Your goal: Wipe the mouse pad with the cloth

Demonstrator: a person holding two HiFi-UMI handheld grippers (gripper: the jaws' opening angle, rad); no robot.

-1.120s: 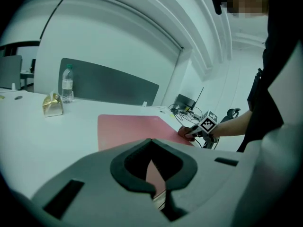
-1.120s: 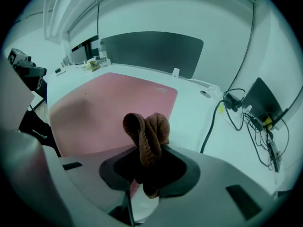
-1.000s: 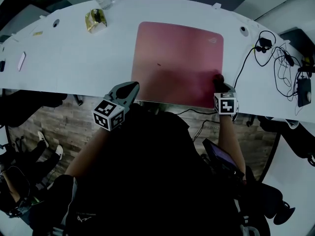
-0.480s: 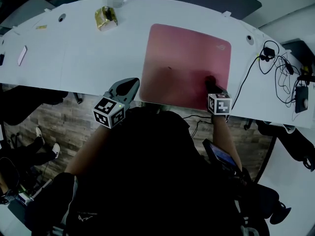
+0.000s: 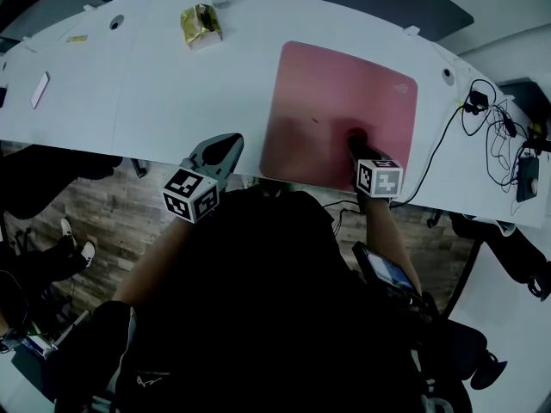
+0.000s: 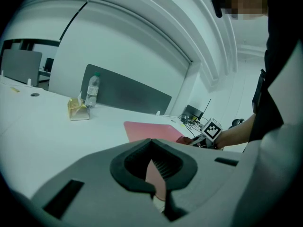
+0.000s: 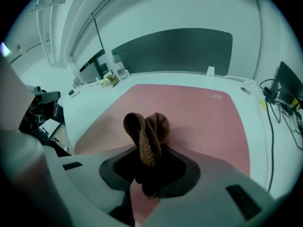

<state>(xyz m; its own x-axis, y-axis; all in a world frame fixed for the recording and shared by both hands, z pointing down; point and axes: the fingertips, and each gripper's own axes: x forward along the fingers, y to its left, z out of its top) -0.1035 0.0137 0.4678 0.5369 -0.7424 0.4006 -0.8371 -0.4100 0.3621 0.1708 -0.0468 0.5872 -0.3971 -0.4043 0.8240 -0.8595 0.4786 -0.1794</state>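
Right gripper view shows the right tongs (image 7: 148, 173) clamping the bunched cloth (image 7: 147, 135) on the mouse pad's (image 7: 199, 112) near part; with the left tongs (image 5: 222, 150) closed, empty, left of it, the unpinned pad may slide.

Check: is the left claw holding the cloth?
No, the brown cloth is pinched in the right claw over the pink mouse pad, and the left claw holds nothing.
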